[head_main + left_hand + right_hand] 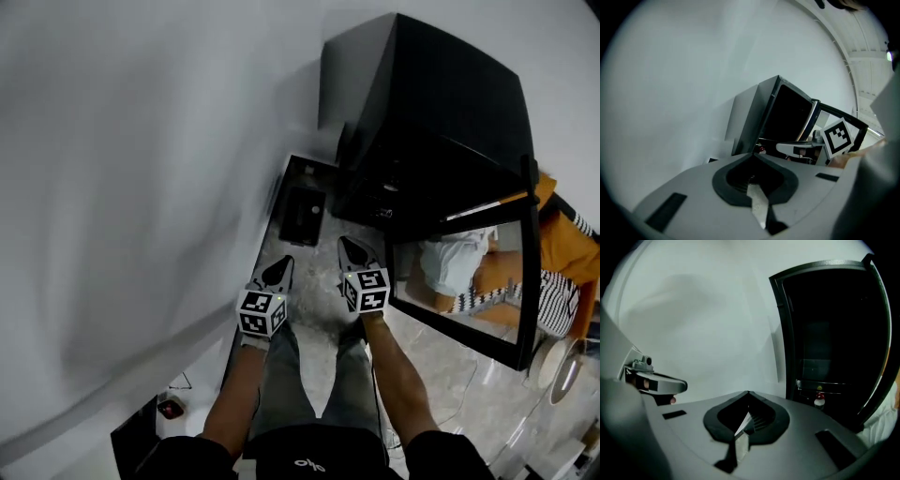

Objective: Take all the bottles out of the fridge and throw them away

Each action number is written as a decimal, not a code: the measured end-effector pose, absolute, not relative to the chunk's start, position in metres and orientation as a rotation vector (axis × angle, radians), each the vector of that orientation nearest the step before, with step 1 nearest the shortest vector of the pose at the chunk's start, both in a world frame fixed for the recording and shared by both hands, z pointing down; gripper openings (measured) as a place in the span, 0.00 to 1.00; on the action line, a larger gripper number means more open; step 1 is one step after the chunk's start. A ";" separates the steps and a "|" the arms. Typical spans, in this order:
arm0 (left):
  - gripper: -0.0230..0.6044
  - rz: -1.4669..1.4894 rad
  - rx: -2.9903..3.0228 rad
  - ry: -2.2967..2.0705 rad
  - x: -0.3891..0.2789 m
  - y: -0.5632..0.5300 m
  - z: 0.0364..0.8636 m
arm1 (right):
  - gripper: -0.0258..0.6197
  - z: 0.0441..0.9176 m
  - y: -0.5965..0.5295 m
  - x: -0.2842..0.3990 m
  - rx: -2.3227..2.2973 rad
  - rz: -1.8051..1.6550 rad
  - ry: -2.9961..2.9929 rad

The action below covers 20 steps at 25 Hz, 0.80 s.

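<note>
Two tongs, both pressed together, nothing between: left tongs [752, 155], right tongs [748, 392]. Only the right gripper view looks into the dark fridge [825, 310]: one small pale bottle [819, 400] with a red cap stands upright low inside the compartment. Head view gives the outside instead: boxy matte-black shell, glass door [469, 281] swung open and mirror-like, glossy veined stone floor [450, 375]. Left gripper view sees the fridge from its side, interior mostly hidden, plus the square-patterned marker cube [839, 136] on the right tongs.
</note>
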State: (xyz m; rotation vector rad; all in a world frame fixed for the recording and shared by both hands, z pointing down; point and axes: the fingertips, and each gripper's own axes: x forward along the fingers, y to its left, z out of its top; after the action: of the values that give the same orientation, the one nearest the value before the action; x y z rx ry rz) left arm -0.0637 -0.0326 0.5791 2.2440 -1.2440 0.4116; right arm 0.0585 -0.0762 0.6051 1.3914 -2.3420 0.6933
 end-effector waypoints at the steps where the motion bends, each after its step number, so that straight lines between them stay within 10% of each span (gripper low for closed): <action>1: 0.04 0.396 2.253 -1.246 -0.059 -0.032 0.564 | 0.05 0.589 -0.074 0.062 1.404 0.687 -2.351; 20: 0.04 0.236 2.438 -1.174 0.017 -0.025 0.371 | 0.05 0.392 -0.015 0.148 1.609 0.705 -2.417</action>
State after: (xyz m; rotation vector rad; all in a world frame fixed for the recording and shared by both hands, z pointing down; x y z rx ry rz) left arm 0.0172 -0.0246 0.3715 2.4376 -1.1739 0.2364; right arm 0.1477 -0.0152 0.3921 1.6093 -2.4170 0.7051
